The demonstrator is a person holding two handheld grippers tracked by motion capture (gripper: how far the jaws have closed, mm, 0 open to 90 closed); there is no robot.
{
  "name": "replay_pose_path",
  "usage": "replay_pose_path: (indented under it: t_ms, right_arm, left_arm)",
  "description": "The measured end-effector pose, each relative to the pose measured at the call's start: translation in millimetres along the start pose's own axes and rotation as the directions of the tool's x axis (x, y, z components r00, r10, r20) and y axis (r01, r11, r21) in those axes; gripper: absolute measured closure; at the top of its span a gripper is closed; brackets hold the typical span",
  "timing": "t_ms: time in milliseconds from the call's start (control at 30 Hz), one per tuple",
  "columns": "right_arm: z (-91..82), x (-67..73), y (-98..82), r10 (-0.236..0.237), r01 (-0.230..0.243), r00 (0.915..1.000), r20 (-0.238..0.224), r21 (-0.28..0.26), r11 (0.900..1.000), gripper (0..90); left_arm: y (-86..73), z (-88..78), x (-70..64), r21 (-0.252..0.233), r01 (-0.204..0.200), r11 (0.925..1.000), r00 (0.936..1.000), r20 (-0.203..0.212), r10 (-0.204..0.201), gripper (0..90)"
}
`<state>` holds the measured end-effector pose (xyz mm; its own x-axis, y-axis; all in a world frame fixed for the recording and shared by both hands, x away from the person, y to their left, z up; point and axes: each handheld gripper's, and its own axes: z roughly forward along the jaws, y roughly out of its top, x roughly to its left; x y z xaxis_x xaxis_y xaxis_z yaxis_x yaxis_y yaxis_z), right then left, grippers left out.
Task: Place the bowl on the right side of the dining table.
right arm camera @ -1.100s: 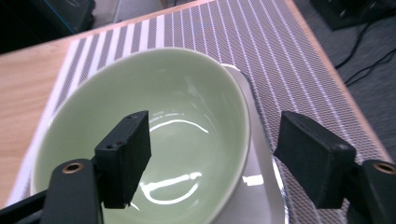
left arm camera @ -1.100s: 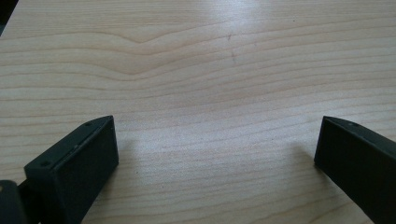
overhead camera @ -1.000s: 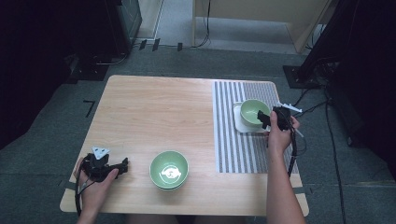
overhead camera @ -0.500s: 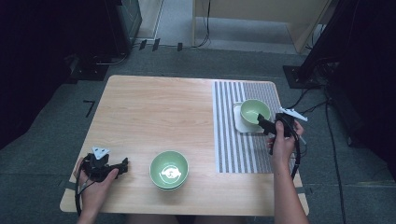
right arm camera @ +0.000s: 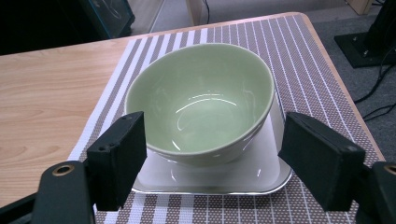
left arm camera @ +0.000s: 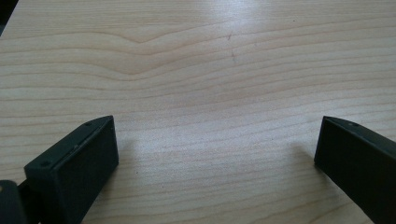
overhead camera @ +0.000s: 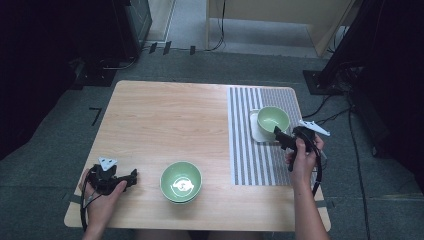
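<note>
**Right gripper drawn back from the bowl on the plate**

High view: a second ago the right gripper (overhead camera: 278,136) was at the rim of the pale green bowl (overhead camera: 273,120); it now sits nearer the person, just off the bowl's near right side and apart from it. That bowl stands on a white square plate (overhead camera: 256,131) on the striped mat (overhead camera: 250,160), near the tabletop's (overhead camera: 165,120) far right edge. The left gripper (overhead camera: 131,176) has stayed at the near left corner, close to the near edge, with a second green bowl (overhead camera: 181,181) just to its right. The middle and far left of the tabletop lie bare.

Left gripper view: the jaws stand wide apart over bare wood (left arm camera: 210,93), nothing between them.

Right gripper view: the jaws are spread wide, wider than the bowl (right arm camera: 201,100), which stands upright just beyond them on the plate (right arm camera: 261,172). Mat (right arm camera: 308,60) shows on both sides, with the tabletop's edge close at the right.
</note>
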<state>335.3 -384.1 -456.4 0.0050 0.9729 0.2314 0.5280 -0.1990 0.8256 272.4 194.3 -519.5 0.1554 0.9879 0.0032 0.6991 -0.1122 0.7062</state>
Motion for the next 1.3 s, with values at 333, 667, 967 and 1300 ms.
replay_pose_path:
  t_ms: [333, 667, 967, 1300]
  right_arm:
    - [-14.2, -5.2, -8.3, -0.004, 0.003, 0.9999, -0.011, -0.011, 1.0, 23.1]
    - [-29.6, -5.6, -16.6, -0.016, 0.015, 0.9996, -0.024, -0.015, 1.0, 23.2]
    - [-37.4, -8.2, -26.8, -0.025, 0.024, 0.9995, -0.021, -0.011, 1.0, 23.3]
    - [-42.9, -11.1, -39.6, -0.041, 0.041, 0.9991, -0.008, -0.007, 0.999, 23.7]
  left_arm:
    - [0.0, 0.0, 0.1, 0.001, -0.001, 1.0, 1.0, 0.0, 0.001, 0.0]
    - [0.0, 0.0, 0.0, 0.0, 0.0, 1.0, 1.0, 0.0, 0.0, 0.0]
    - [0.0, 0.0, -0.1, 0.0, 0.0, 1.0, 1.0, 0.0, 0.0, 0.0]
    - [0.0, 0.0, 0.0, 0.0, 0.0, 1.0, 1.0, 0.0, 0.0, 0.0]
